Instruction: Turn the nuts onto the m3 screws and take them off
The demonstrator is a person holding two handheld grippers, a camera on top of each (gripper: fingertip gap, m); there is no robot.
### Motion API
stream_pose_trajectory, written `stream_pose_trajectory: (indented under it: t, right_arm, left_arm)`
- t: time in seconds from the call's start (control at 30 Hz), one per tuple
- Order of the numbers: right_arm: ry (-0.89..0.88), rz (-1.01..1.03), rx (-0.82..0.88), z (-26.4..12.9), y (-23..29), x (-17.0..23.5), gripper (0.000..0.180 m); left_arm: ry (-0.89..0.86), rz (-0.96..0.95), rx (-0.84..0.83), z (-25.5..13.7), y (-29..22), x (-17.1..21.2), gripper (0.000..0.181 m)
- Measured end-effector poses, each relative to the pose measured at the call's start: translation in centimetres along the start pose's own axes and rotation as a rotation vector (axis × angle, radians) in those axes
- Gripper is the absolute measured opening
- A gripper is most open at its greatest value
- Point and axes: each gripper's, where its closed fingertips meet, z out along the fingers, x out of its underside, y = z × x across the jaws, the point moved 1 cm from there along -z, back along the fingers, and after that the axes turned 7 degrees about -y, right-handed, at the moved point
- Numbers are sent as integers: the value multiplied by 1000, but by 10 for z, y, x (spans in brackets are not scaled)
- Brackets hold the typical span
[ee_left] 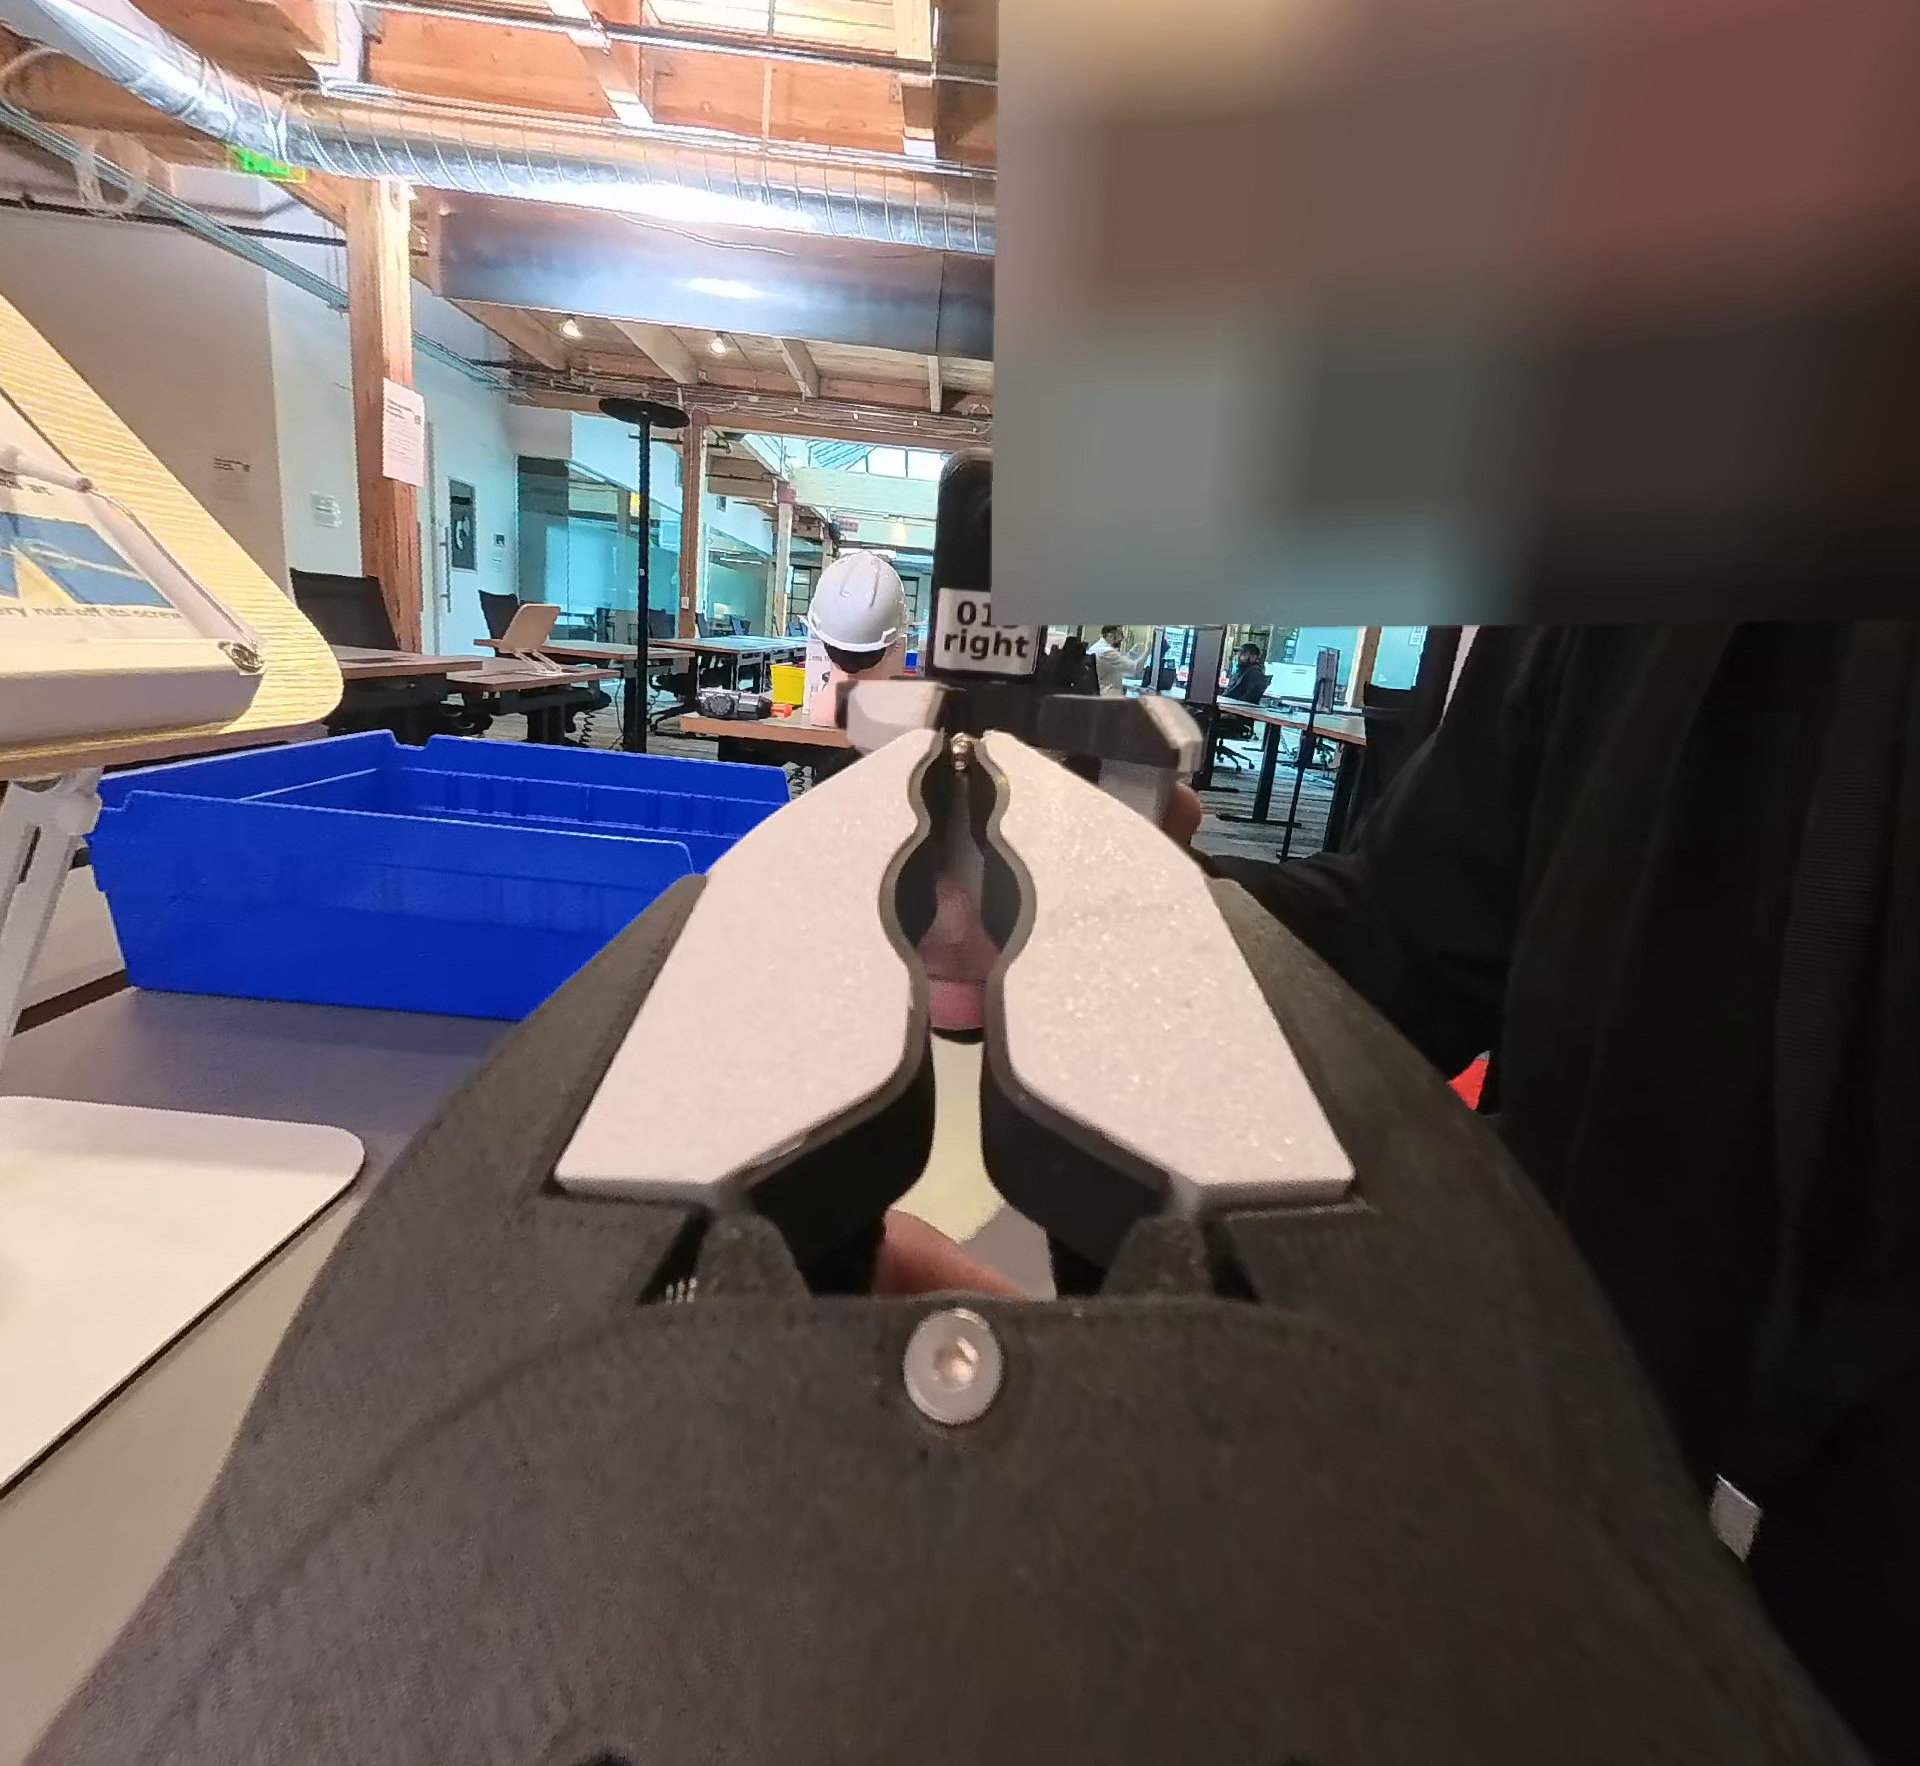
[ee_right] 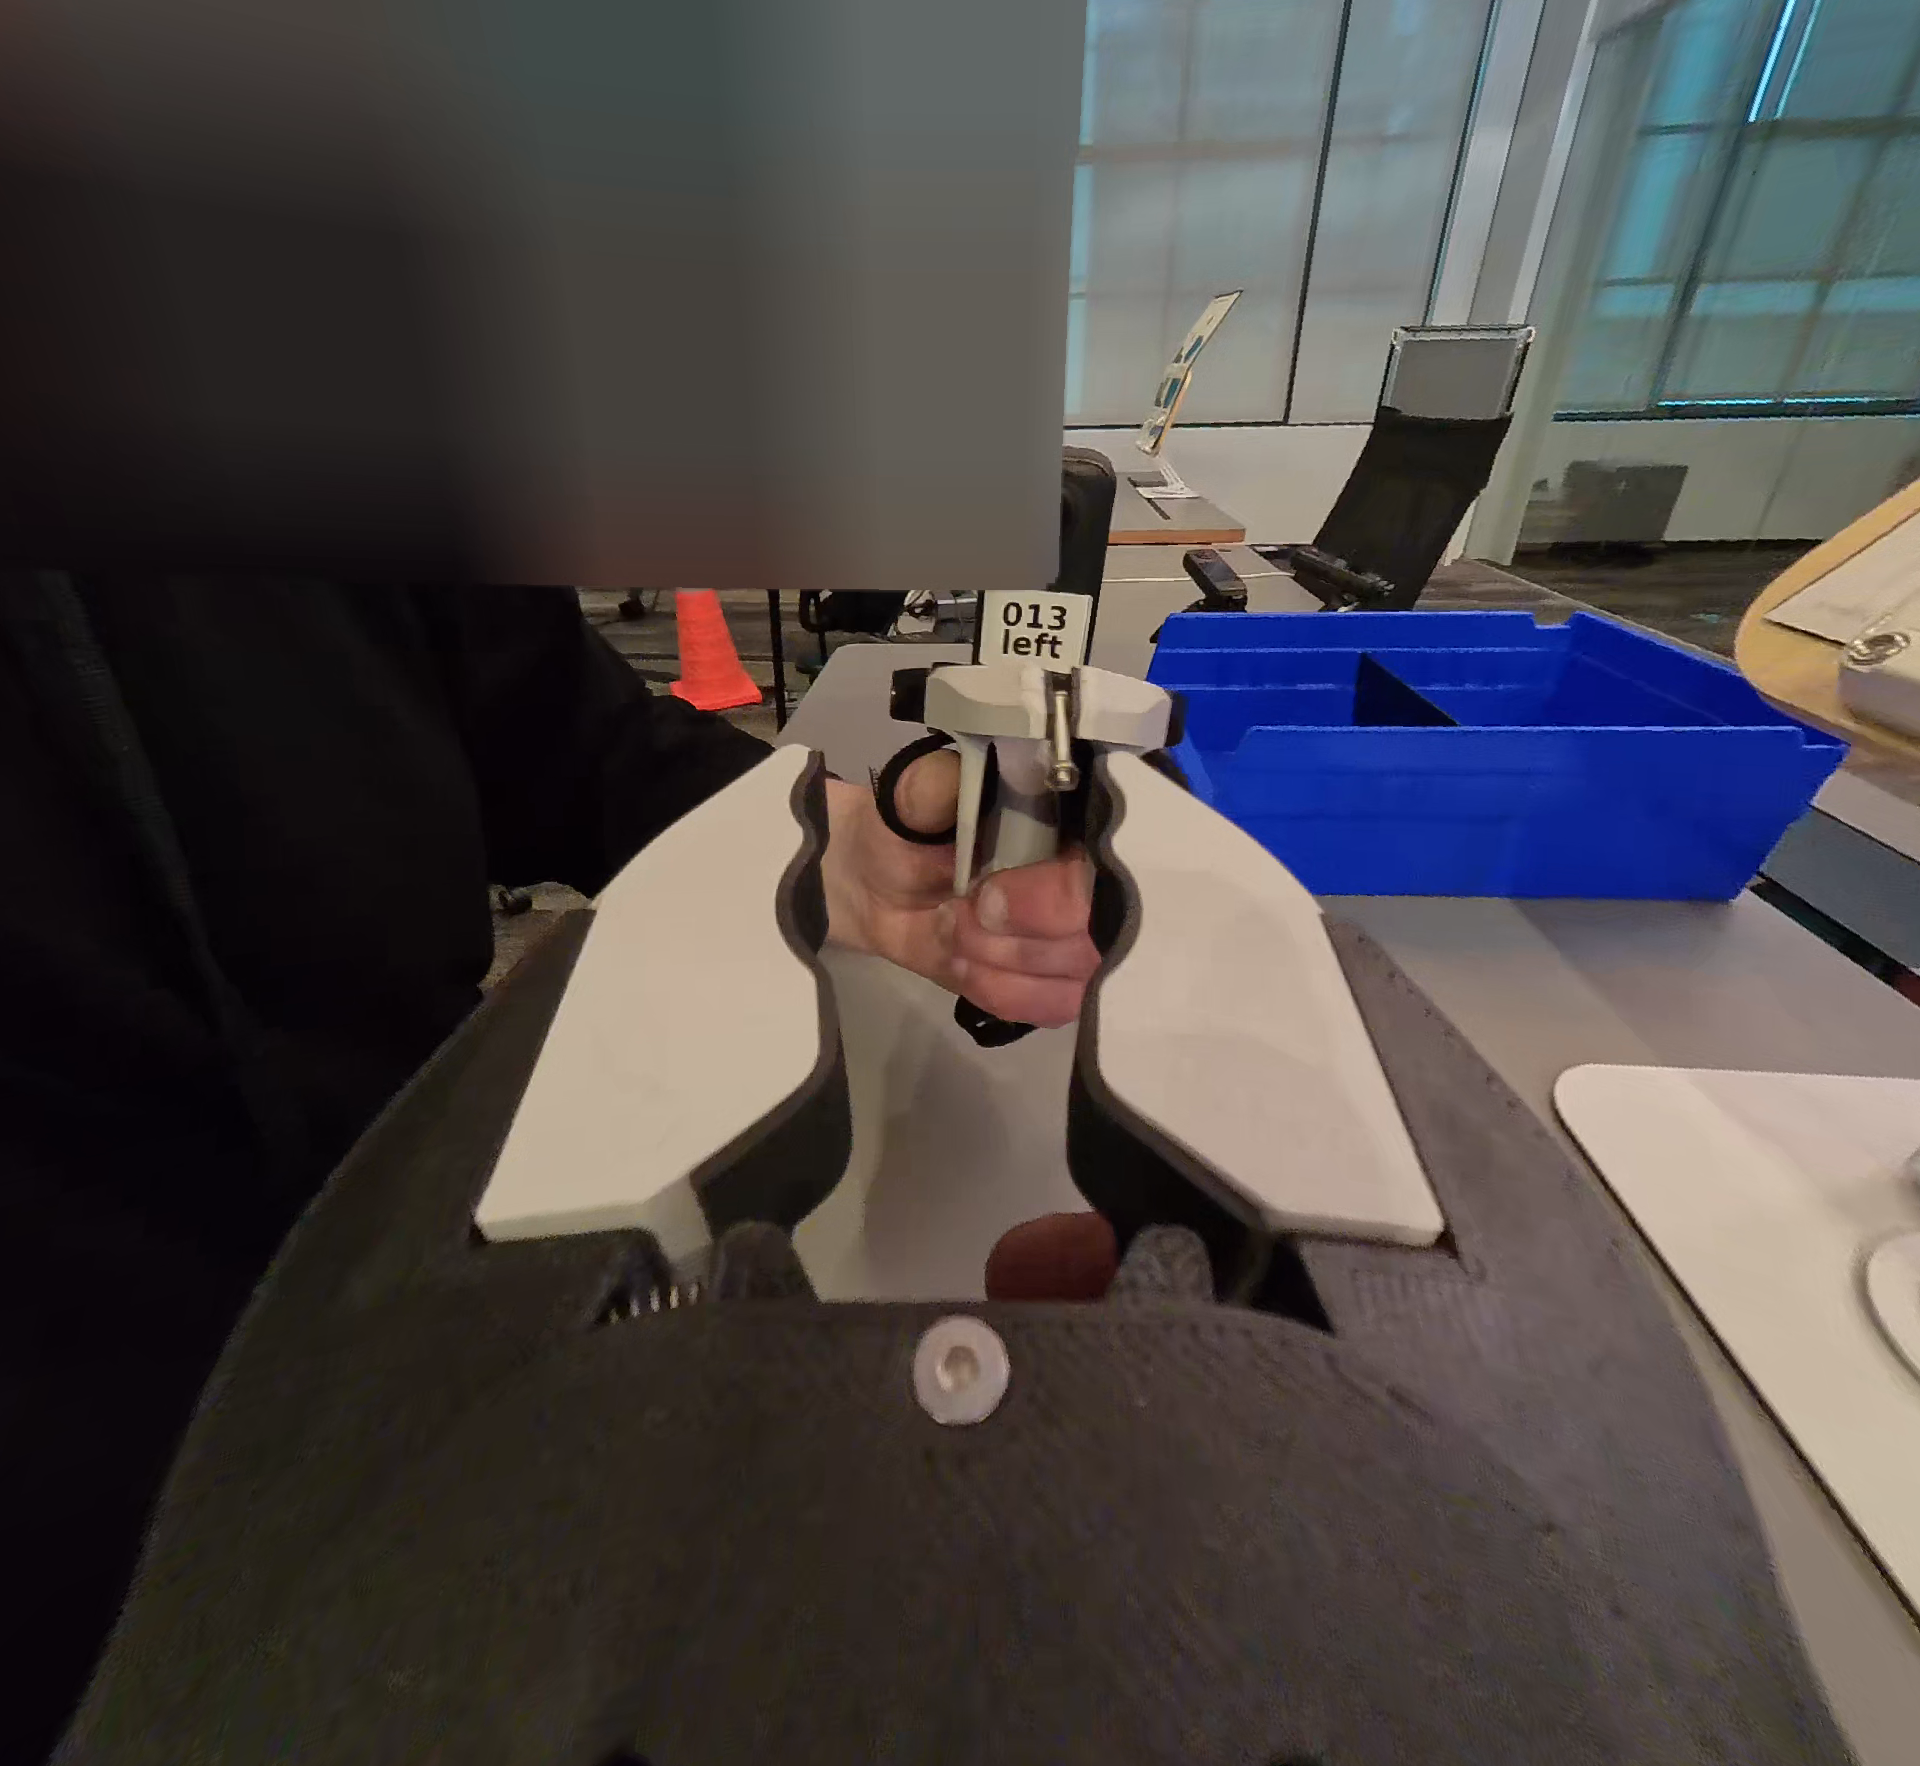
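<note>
My left gripper [ee_left: 961,742] is shut on a small metal M3 screw [ee_left: 961,752], pinched at the very fingertips. In the right wrist view the left gripper [ee_right: 1044,710] faces me and the screw [ee_right: 1059,737] sticks down out of its tips, with a wider metal bit at its lower end; I cannot tell whether that is a nut or the head. My right gripper [ee_right: 956,766] is open and empty, its jaws wide apart, with the screw just inside its right fingertip [ee_right: 1110,781]. It also shows in the left wrist view [ee_left: 1013,721], just beyond the screw.
A blue plastic bin [ee_right: 1507,812] with a divider stands on the grey table [ee_right: 1507,978]; it also shows in the left wrist view [ee_left: 395,895]. A white pad [ee_right: 1766,1197] lies near the front. A tilted sign stand [ee_left: 135,594] is at the left. A person in dark clothing holds both grippers. Left and right tips are no more than a few centimetres apart.
</note>
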Motion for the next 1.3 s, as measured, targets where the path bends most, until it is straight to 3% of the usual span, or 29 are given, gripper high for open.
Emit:
stream_pose_trajectory:
  t: [0.07,0.13,0.17,0.37,0.5,0.53,0.57,0.63,0.73,0.83,0.87,0.9,0.93,1.1,1.3]
  right_arm:
    - [8,9,-14,1,3,3,47]
    - [49,38,-97,2,15,12,28]
    - [78,42,-107,2,17,17,27]
    - [-3,3,7,0,-1,2,51]
    - [8,14,-19,2,3,5,47]
    - [33,27,-62,2,9,10,33]
    - [62,42,-97,3,14,15,29]
    - [92,20,-60,3,9,20,33]
    - [-11,20,4,0,-2,3,48]
    - [-12,8,-8,1,1,1,50]
    - [3,18,-17,2,2,4,48]
    - [38,30,-58,3,8,10,31]
    - [78,46,-97,4,13,18,28]
    - [12,-2,15,1,-2,5,40]
    - [38,-94,101,2,-12,5,17]
  left_arm:
    - [-6,0,-2,0,0,-1,2]
    - [-10,7,-14,-1,1,-3,3]
    - [-11,7,-13,-1,2,-3,3]
    - [-5,2,-4,0,0,-1,2]
    - [-7,5,-10,-1,1,-2,2]
    - [-9,6,-15,-1,2,-2,3]
    - [-8,12,-21,-1,3,-2,3]
    - [-9,6,-17,-2,3,-3,2]
    - [-3,5,-14,-1,3,-1,2]
    - [1,5,-12,0,2,0,2]
    - [-3,6,-9,0,2,-1,2]
    - [-8,6,-14,0,2,-2,2]
    - [-6,11,-18,-1,3,-2,3]
    - [9,11,-7,0,1,1,2]
    - [11,9,2,2,-1,2,3]
